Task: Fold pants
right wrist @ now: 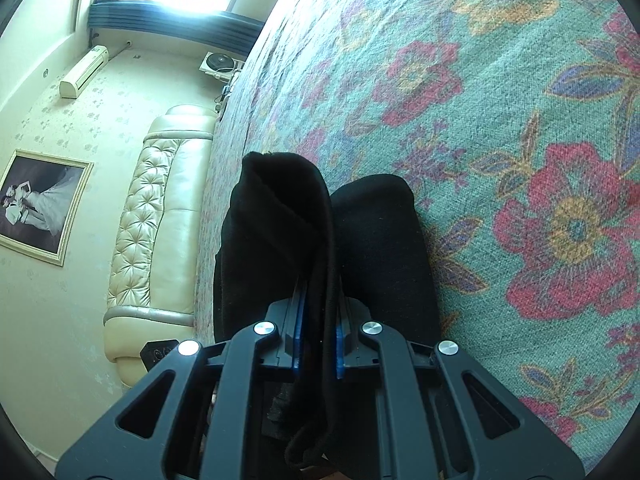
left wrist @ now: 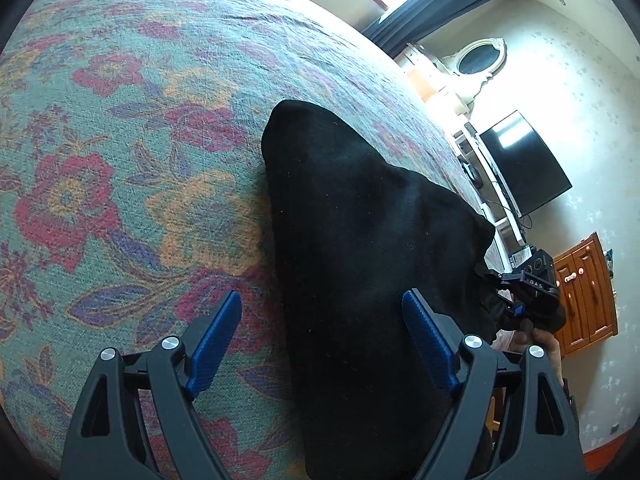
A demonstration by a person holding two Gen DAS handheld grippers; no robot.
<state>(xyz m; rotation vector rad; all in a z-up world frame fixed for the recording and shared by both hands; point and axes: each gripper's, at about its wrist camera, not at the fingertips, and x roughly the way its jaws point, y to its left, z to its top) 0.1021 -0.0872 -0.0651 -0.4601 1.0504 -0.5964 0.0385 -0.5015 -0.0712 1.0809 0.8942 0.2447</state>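
Black pants (left wrist: 360, 240) lie on a floral bedspread (left wrist: 120, 140). My left gripper (left wrist: 322, 308) is open, hovering over the near part of the pants, one blue pad over the bedspread and one over the cloth. My right gripper (right wrist: 320, 312) is shut on a bunched fold of the black pants (right wrist: 280, 220) and holds it up off the bedspread (right wrist: 520, 120). The right gripper also shows in the left wrist view (left wrist: 528, 296) at the pants' right edge, held by a hand.
The bed edge runs along the right in the left wrist view, with a TV (left wrist: 524, 164) and a wooden cabinet (left wrist: 588, 296) beyond. A cream padded headboard (right wrist: 156, 220) and a framed picture (right wrist: 38, 204) show in the right wrist view.
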